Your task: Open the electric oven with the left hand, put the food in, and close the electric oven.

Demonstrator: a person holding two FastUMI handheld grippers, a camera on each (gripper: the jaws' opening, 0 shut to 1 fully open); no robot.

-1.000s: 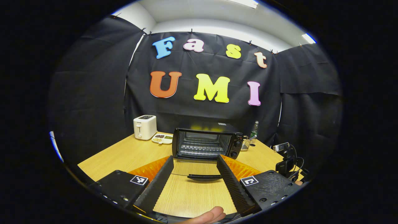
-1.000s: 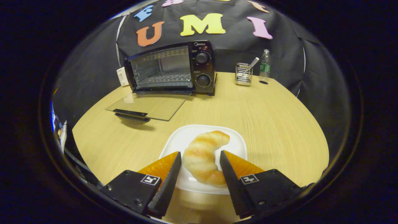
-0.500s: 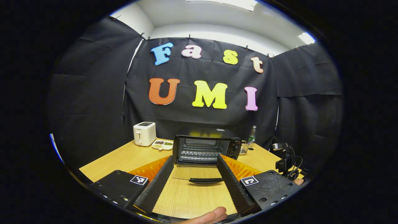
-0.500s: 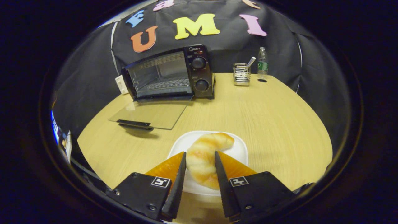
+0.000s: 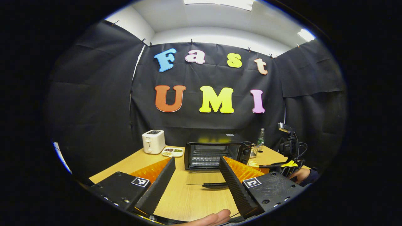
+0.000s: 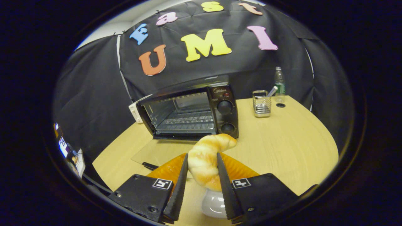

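My right claw (image 6: 201, 174) pinches the croissant (image 6: 205, 158) above its plate (image 6: 213, 204), facing the oven (image 6: 188, 114), whose door (image 6: 163, 153) lies flat for loading. My left claw (image 5: 196, 180) hangs wide open and empty over the desk (image 5: 188, 201), leaving the approach clear.

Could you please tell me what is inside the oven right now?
Inside the oven, whose glass door lies folded down, a bare wire rack is visible with no food on it. The croissant is outside, held in the right gripper. The front floor is hidden.

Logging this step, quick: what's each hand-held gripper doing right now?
Left hand-held gripper: open, holding nothing.
Right hand-held gripper: closed on the croissant, lifted above the white plate.
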